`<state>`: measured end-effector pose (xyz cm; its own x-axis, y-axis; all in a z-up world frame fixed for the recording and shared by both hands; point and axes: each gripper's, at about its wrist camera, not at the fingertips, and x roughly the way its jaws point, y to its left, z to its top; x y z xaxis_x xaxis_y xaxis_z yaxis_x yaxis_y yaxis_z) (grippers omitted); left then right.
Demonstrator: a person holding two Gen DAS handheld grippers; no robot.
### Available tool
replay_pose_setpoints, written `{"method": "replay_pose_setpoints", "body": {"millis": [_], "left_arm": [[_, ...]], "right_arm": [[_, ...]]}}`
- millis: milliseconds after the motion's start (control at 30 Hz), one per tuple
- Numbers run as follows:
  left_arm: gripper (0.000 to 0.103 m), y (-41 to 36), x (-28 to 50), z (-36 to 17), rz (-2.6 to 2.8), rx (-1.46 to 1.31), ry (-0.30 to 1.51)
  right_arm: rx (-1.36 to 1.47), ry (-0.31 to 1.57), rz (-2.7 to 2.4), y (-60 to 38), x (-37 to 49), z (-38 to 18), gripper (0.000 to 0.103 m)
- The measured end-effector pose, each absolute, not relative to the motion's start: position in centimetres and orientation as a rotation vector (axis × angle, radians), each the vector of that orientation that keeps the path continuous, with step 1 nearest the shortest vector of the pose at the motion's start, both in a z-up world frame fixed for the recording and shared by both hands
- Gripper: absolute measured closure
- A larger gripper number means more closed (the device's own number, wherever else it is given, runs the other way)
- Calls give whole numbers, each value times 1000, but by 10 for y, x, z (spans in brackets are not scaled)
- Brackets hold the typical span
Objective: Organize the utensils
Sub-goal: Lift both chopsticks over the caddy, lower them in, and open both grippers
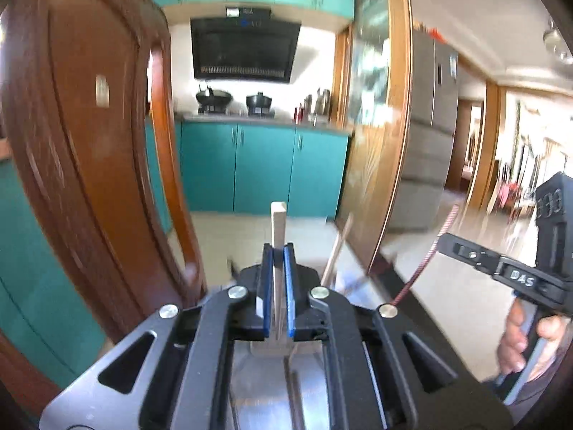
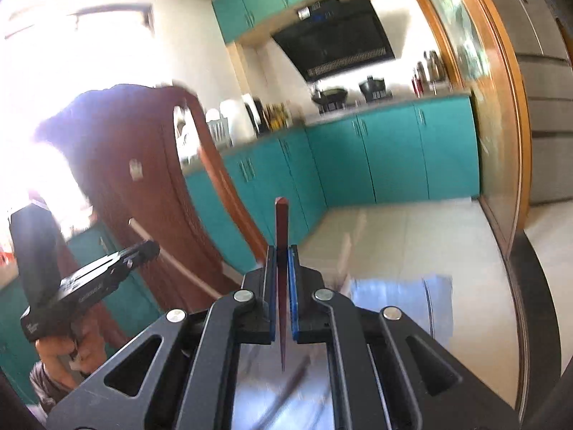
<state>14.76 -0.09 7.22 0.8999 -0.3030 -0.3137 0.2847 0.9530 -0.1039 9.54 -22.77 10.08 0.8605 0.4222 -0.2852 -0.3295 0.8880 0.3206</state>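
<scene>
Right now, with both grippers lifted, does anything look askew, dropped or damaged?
Nothing is clearly damaged or spilled. The left gripper is shut on a pale wooden chopstick, and the right gripper is shut on a dark red chopstick; both stand upright between the pads. More utensils below are too blurred to judge.

Left gripper (image 1: 278, 251): matt black plastic, shiny metal bolts, blue rubbery pads (image 1: 288, 286). Pale stick (image 1: 278, 225) in it: bare wood, smooth, matt. Right gripper (image 2: 283, 251): same black plastic, blue pads. Red stick (image 2: 282, 229) in it: dark, smooth, bit glossy. Chair (image 1: 89, 143): brown wood, shiny varnish, scratched. Cupboards (image 1: 263, 168): teal, smooth, matt. Fridge (image 1: 428, 125): grey metal, brushed. Floor (image 2: 412, 236): pale tile, glossy. Door frame (image 1: 388, 125): orange wood, polished.
</scene>
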Motion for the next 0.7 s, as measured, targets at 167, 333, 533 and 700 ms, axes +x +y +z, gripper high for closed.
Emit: {"method": "replay_pose_setpoints", "body": {"millis": [167, 333, 533, 700], "left_arm": [[96, 0, 177, 115, -314, -120, 262], [96, -3, 201, 113, -305, -176, 271], [96, 2, 224, 102, -239, -242, 232], [96, -10, 243, 85, -147, -189, 255]], "right_arm": [[294, 320, 328, -223, 132, 127, 96], [365, 290, 295, -224, 158, 120, 96], [311, 192, 184, -214, 163, 109, 96], [210, 242, 170, -193, 171, 85, 96]]}}
